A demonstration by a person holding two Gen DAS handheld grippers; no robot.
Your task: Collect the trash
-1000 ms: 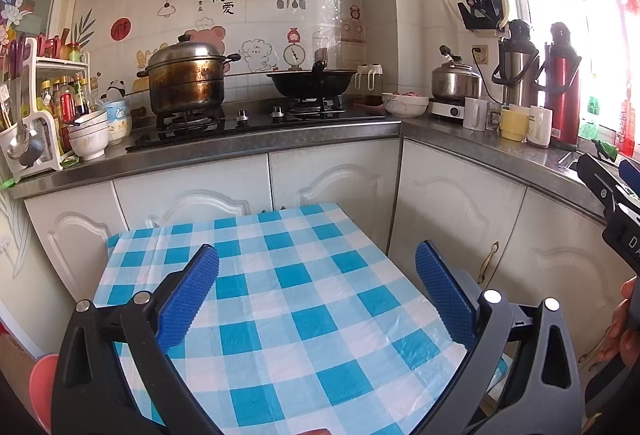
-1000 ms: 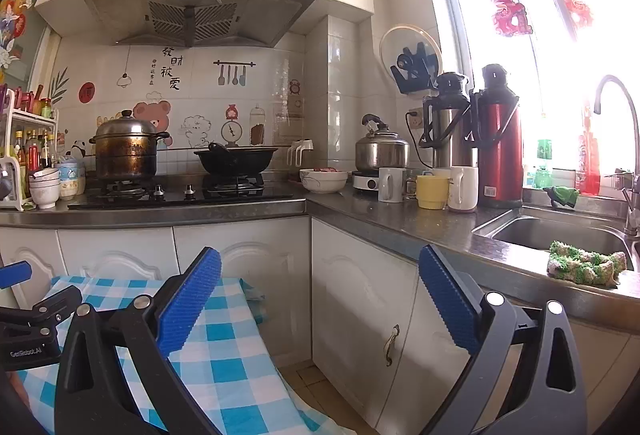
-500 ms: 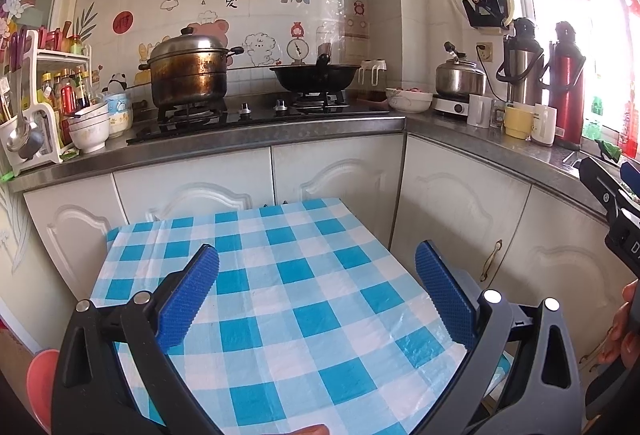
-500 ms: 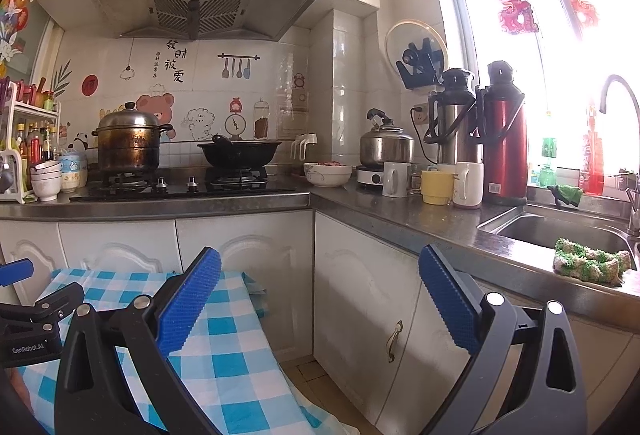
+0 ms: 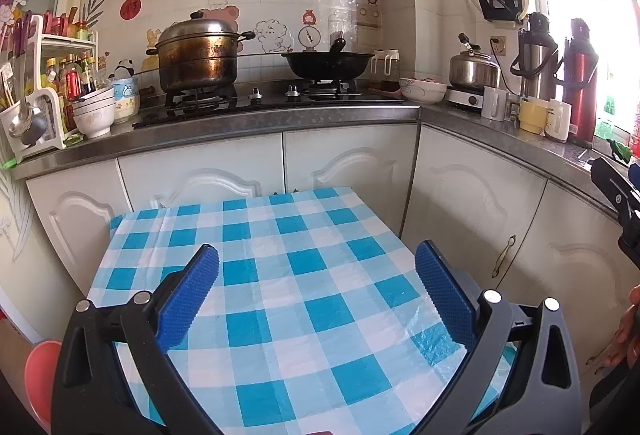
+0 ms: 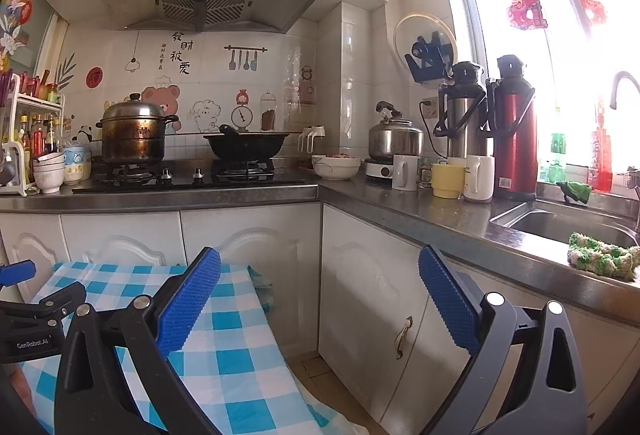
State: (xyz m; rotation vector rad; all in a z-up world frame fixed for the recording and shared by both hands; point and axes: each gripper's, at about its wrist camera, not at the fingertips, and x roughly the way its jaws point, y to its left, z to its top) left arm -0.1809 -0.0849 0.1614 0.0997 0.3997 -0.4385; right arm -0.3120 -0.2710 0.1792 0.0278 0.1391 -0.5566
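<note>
Blue ribbed pads lined both fingers of the left gripper (image 5: 316,291), which was spread wide with nothing between its fingers, held above a table (image 5: 280,235) covered in a blue-and-white checked plastic cloth. The right gripper (image 6: 320,295) was likewise spread wide and held nothing; it was held off the table's right edge and faced the white cabinet doors (image 6: 360,295) under the counter. In the right wrist view the left gripper's dark body appeared at the lower left, over the cloth. No trash could be made out on the visible cloth or floor in either view. Beyond the table, a steel counter (image 5: 260,123) ran along the wall and turned the corner to the right. On the hob stood a lidded, tarnished pot (image 5: 198,59) and, beside it, a black wok (image 5: 326,63). Stacked bowls (image 5: 94,115) sat near a condiment rack at the far left. Along the right-hand run stood a kettle (image 6: 396,139), mugs, two thermos flasks (image 6: 514,127) and a sink (image 6: 560,227) with a green cloth (image 6: 600,259) on its front rim.
</note>
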